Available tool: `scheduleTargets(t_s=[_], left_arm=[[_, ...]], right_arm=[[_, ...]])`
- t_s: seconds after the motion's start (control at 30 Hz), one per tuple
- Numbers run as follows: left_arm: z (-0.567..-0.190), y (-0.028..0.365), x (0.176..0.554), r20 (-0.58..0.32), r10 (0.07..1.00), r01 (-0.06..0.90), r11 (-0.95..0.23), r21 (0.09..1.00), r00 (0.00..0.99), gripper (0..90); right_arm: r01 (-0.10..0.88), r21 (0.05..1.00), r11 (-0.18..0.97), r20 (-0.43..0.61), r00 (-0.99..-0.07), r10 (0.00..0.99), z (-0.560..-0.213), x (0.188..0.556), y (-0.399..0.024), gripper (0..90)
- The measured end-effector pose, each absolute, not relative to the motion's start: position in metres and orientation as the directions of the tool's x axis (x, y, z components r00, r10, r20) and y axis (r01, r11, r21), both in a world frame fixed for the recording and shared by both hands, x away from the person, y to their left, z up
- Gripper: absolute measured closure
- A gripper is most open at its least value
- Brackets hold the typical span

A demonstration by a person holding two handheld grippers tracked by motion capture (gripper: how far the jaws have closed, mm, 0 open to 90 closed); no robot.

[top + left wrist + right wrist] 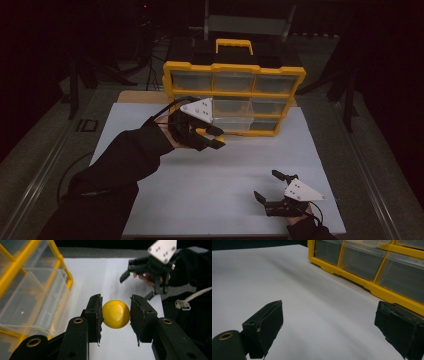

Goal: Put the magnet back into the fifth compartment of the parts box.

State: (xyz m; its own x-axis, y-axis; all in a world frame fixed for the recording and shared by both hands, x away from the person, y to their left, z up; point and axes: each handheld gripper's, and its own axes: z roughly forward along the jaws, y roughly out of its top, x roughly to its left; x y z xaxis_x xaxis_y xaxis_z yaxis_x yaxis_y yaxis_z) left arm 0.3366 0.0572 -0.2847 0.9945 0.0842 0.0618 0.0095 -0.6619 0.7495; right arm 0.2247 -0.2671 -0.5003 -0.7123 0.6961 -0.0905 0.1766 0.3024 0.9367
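A yellow ball (116,314) sits clamped between the two black pads of my left gripper (116,315), held in the air above the white table. In the high view that left gripper (216,137) hovers just in front of the yellow drawer cabinet (233,67), at its lower left drawers. My right gripper (265,186) rests low near the table's front right, its jaws spread wide with nothing between them. The right gripper view shows the wide gap of the right gripper (328,325) over bare table. The right gripper (136,286) also appears far off in the left gripper view.
The cabinet (387,293) holds several clear plastic drawers (232,81) and has a yellow carry handle (234,44) on top. One clear drawer (32,302) lies close to the left of my left jaws. The white table sheet (210,190) spreads between both hands.
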Motion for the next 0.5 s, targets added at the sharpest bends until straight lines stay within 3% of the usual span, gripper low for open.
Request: scheduleTargets(t_s=[0.5], left_arm=[[-0.261, 0.053, 0.362, 0.046, 0.124, 0.04, -0.61, 0.791, 0.991, 62.8]], right_arm=[[0.18, 0.937, 0.3, -0.087, -0.711, 0.698, -0.501, 0.225, -0.267, 8.4]])
